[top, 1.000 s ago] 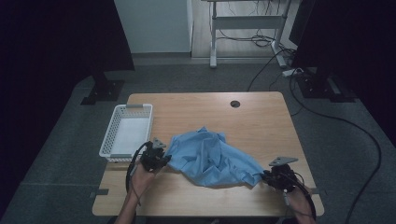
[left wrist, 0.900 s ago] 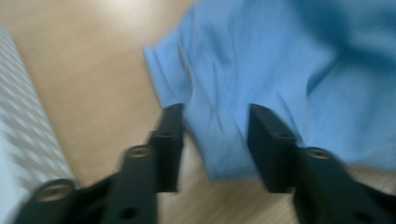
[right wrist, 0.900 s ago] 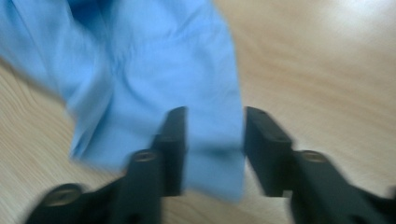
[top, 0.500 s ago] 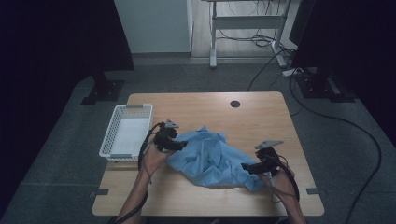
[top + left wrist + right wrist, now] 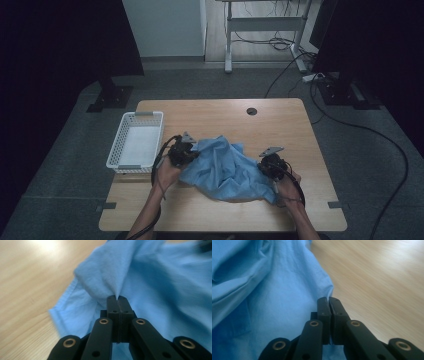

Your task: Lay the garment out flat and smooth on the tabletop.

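Both tools have just been closing and now pinch the blue cloth (image 5: 225, 170). The left tool (image 5: 117, 298) has a raised fold clamped at its tips; the right tool (image 5: 328, 300) grips the cloth's edge. The cloth lies crumpled on the counter (image 5: 215, 112) between the tools. Both grasps look made; lifting, spreading or folding is still to do. The basket (image 5: 134, 146) sits beyond the left tool.

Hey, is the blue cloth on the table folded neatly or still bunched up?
Bunched up. The blue cloth lies crumpled in uneven folds on the table, a pinch of it in each shut gripper.
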The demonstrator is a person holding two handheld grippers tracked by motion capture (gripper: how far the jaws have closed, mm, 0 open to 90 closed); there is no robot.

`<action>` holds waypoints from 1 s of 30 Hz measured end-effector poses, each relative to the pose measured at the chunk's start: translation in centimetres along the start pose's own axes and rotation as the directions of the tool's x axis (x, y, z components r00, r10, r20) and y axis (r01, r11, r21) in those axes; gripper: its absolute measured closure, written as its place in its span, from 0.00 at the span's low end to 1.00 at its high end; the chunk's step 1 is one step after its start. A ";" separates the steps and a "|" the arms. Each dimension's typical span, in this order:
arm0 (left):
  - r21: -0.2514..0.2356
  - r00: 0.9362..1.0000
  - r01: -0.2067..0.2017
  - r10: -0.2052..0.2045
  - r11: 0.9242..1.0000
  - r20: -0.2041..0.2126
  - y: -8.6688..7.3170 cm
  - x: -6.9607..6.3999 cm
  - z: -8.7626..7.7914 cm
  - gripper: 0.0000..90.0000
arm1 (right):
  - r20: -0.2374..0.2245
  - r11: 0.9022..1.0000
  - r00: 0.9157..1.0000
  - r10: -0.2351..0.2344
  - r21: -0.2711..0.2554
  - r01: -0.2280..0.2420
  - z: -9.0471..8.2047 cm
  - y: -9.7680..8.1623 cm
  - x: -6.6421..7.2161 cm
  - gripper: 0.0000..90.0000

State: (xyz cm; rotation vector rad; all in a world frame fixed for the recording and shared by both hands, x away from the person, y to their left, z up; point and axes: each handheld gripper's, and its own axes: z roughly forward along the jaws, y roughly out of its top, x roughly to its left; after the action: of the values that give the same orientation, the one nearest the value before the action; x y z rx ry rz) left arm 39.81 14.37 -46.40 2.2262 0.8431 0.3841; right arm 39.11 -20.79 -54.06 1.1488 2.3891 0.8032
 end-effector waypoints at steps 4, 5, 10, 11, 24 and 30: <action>-0.104 0.998 -0.036 0.041 0.994 0.043 -1.9 -1.4 -5.8 1.00 | 0.059 0.997 0.996 0.071 -0.022 -0.070 -1.1 -0.5 -1.7 0.97; -0.112 0.998 -0.041 0.047 0.993 0.050 -3.1 -1.8 -7.3 1.00 | 0.069 0.996 0.993 0.091 -0.028 -0.090 -1.5 -0.7 -2.3 0.97; -0.016 0.991 -0.047 0.048 0.999 0.129 -8.5 -2.4 -8.8 0.86 | 0.078 0.988 0.986 0.151 -0.036 -0.148 -2.6 -1.9 -4.0 0.95; -0.001 0.994 -0.051 0.051 0.999 0.099 -9.5 -2.2 -8.9 0.86 | 0.079 0.988 0.985 0.155 -0.041 -0.152 -2.7 -2.1 -4.1 0.89; -0.030 0.998 0.067 -0.066 0.997 0.015 -2.0 1.2 -0.7 0.41 | -0.026 0.981 0.988 0.155 -0.116 -0.156 -4.6 -1.9 -3.9 0.38; 0.143 0.996 0.068 -0.060 0.987 -0.064 -1.2 2.2 6.4 0.42 | -0.017 0.985 0.990 0.139 -0.097 -0.140 -3.0 -2.5 -5.0 0.34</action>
State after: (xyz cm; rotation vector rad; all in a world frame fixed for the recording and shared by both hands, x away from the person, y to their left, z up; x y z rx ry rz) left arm 44.00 13.16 -51.68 2.3236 1.0003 0.3706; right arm 38.97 -27.01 -52.92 1.2863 2.2693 0.9621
